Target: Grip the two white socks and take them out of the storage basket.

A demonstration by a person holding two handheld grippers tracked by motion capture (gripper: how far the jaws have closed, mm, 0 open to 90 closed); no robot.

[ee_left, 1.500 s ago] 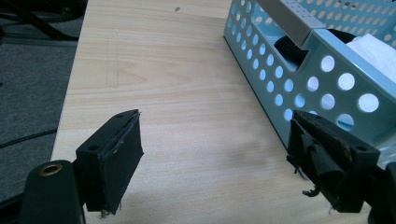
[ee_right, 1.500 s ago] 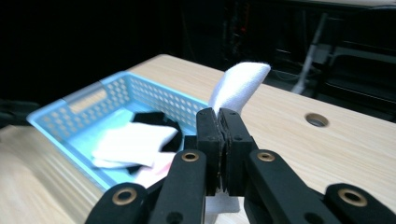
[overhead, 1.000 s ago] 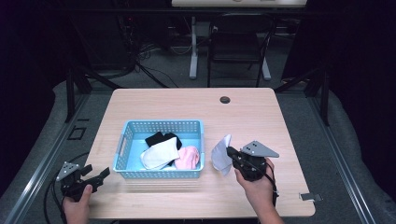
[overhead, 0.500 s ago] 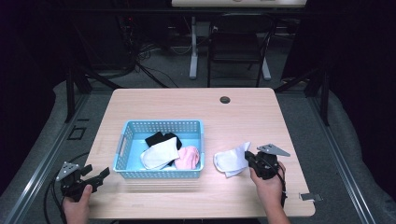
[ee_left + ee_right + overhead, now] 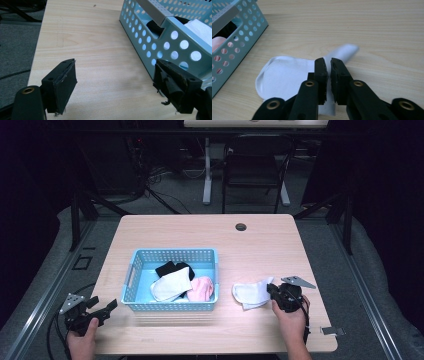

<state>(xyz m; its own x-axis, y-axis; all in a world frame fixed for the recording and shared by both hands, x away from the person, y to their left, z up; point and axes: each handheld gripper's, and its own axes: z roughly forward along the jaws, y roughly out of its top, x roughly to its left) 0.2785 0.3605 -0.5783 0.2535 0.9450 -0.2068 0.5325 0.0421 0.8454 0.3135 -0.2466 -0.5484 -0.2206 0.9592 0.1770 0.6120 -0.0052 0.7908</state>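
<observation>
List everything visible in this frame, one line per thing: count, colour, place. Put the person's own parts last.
Table: one, light wood, centre of the high view.
Basket: one, light blue, perforated, left of the table's middle.
Black sock: one, inside the basket, toward its back.
Cream sock: one, inside the basket, at the middle.
Pink sock: one, inside the basket, at its right end.
White sock: one, flat on the table, right of the basket.
Grommet: one, dark, near the table's far edge.
Chair: one, dark, behind the table.
Left tongs: one, black, at the table's near left corner, jaws wide apart, nothing between them.
Right tongs: one, black, over the white sock, jaws just opened a narrow gap.
Hands: two, at the near edge, one holding each tongs.
</observation>
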